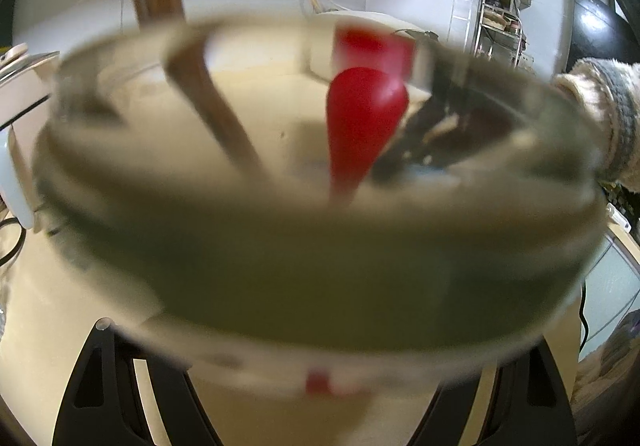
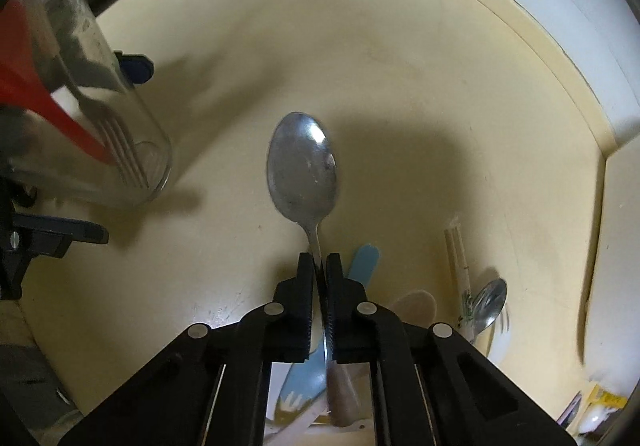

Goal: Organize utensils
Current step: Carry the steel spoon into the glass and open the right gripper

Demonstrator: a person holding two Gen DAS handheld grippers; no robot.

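The right gripper [image 2: 320, 266] is clamped on the neck of a metal spoon [image 2: 303, 162], its two black fingers pressed together on the handle. The spoon's bowl points straight ahead of the fingertips, held above a cream countertop [image 2: 420, 94]. Beneath and behind the fingers lie more utensils: a pale blue handle [image 2: 365, 260], a wooden spoon [image 2: 416, 304], white chopsticks [image 2: 456, 258] and a second metal spoon [image 2: 489, 302] off to the right. Far to the left of this gripper a clear glass jar [image 2: 100, 118] is held tilted, with a fork [image 2: 120, 150] and a red utensil [image 2: 48, 102] inside. In the left wrist view the same jar [image 1: 312, 266] fills nearly the whole frame, blurred, its open mouth facing the camera just ahead of the left gripper [image 1: 312, 386]. The gripper's black fingers sit spread on either side of the jar's base, gripping it. Inside the jar are the red utensil [image 1: 360, 114] and a brown handle [image 1: 216, 110]. A sleeved wrist [image 1: 600, 118] shows at the far right.
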